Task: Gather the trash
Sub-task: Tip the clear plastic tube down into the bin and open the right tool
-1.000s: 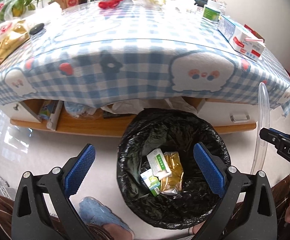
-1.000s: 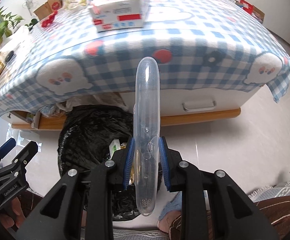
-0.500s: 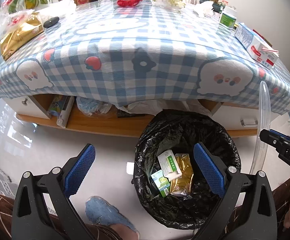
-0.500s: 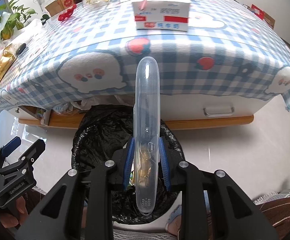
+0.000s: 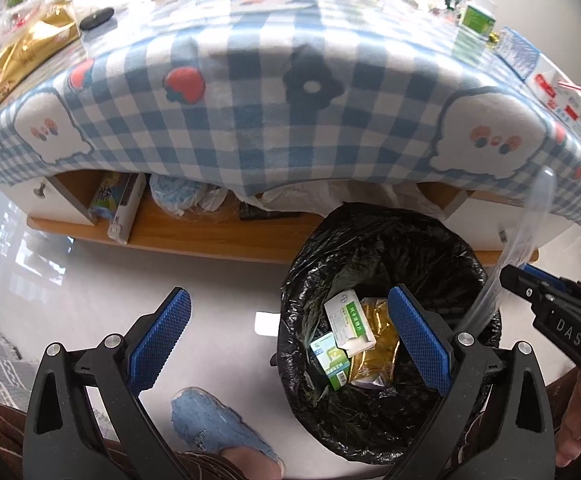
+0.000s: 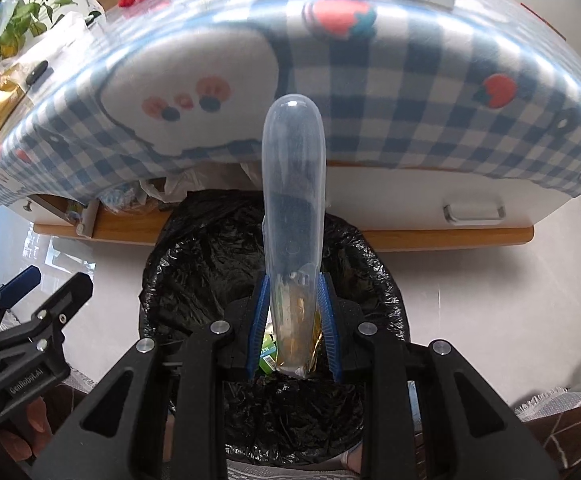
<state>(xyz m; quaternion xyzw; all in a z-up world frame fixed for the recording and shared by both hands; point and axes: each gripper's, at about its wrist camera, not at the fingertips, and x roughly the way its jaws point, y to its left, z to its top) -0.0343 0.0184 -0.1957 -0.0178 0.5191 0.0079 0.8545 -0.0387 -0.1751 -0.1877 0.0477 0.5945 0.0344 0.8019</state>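
Note:
My right gripper [image 6: 293, 320] is shut on a long clear plastic case [image 6: 293, 208] that stands upright between its fingers, directly above the black-bagged trash bin [image 6: 194, 264]. In the left wrist view the case [image 5: 530, 232] shows at the right, over the bin's rim [image 5: 370, 220]. The bin holds a white-green box [image 5: 348, 318], a small green box [image 5: 330, 360] and a gold wrapper [image 5: 374, 344]. My left gripper [image 5: 288, 344] is open and empty, over the floor and the bin's left side.
A low table under a blue checked cloth [image 5: 250, 100] stands behind the bin, with a gold bag [image 5: 30, 52], a milk carton [image 5: 558, 92] and a green-white box [image 5: 472, 28] on top. Its shelf [image 5: 194, 232] holds bags. A blue shoe [image 5: 214, 424] is on the floor.
Both grippers moved closer to the table. The right gripper with the clear case has shifted left, now centred over the bin. The left gripper stays open.

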